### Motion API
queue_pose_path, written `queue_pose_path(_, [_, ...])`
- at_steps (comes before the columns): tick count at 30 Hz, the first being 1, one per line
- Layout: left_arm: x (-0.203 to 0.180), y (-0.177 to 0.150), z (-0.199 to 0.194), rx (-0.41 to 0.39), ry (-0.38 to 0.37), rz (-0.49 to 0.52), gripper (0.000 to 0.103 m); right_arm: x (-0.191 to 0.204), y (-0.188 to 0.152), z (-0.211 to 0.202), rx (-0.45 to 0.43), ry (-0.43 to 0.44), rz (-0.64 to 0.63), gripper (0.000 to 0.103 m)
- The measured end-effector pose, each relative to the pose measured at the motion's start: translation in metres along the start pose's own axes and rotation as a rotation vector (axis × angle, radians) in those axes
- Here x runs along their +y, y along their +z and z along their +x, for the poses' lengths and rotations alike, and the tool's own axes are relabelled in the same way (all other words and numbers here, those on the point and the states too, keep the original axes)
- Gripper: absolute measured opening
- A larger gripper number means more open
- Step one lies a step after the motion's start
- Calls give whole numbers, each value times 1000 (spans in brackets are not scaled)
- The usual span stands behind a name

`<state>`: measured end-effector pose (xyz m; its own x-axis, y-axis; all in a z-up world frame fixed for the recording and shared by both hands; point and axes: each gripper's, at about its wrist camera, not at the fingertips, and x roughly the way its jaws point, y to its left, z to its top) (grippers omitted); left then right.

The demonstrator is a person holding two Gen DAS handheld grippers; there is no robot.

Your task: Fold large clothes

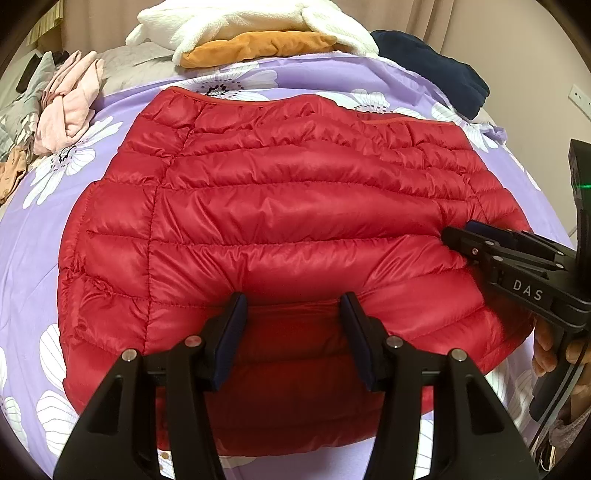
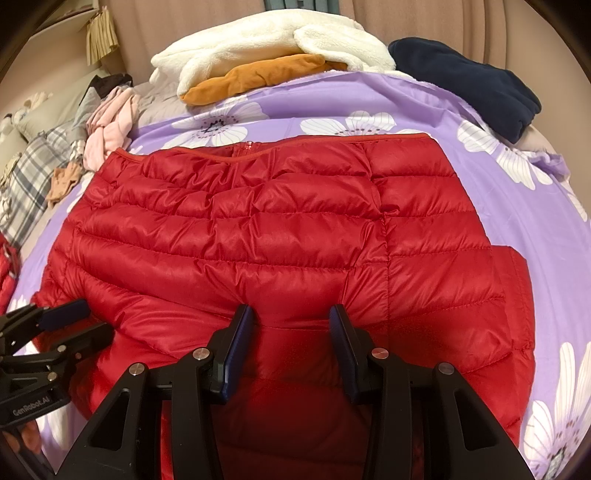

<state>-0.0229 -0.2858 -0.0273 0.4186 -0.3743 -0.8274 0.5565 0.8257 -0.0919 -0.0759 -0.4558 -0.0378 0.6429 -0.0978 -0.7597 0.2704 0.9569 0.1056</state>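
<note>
Red down jacket point(image 1: 295, 221) lies flat under both open grippers.

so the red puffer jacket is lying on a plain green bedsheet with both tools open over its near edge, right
Not quite. The sheet is purple with white flowers, not plain green, as the right wrist view shows. The rest holds: the red puffer jacket lies there, with the left tool and right tool open.

bed: purple flowered sheet point(image 2: 325, 99) | far end ahead: white fleece point(image 2: 258, 40) on an orange cushion point(image 2: 255, 75), navy blanket point(image 2: 476, 88) to its right | behind: beige curtain point(image 2: 461, 18) | right: wall socket point(image 1: 580, 96)
</note>
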Motion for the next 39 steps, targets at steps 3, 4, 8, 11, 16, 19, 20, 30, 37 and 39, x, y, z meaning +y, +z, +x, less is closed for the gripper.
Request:
queue_pose_path(3, [0, 1, 0, 5, -1, 0, 53, 0, 3, -3, 4, 0, -3, 42])
queue_pose_path(4, [1, 1, 0, 6, -2, 0, 53, 0, 4, -5, 0, 2, -2, 42])
queue_pose_path(8, [1, 1, 1, 11, -5, -1, 53, -4, 2, -21, -37, 12, 22, 42])
queue_pose_path(11, [1, 1, 1, 11, -4, -1, 53, -3, 0, -34, -80, 30, 18, 42])
queue_pose_path(16, [1, 1, 2, 10, -5, -3, 53, 11, -1, -39, -108, 91, -36, 42])
queue_pose_path(19, [1, 1, 2, 9, -6, -2, 53, 21, -1, -28, -79, 96, -61, 42])
queue_pose_path(20, [1, 1, 2, 9, -6, -1, 53, 24, -2, -21, -67, 87, -72, 42])
queue_pose_path(30, [1, 0, 6, 6, -1, 10, 54, 30, -5, -1, -22, 45, -90, 42])
queue_pose_path(37, [2, -1, 4, 7, 5, 7, 54, 32, -9, -1, -27, 39, -91, 42])
queue_pose_path(39, [2, -3, -2, -2, 7, -8, 54, 32, -8, -1, -27, 41, -90, 42])
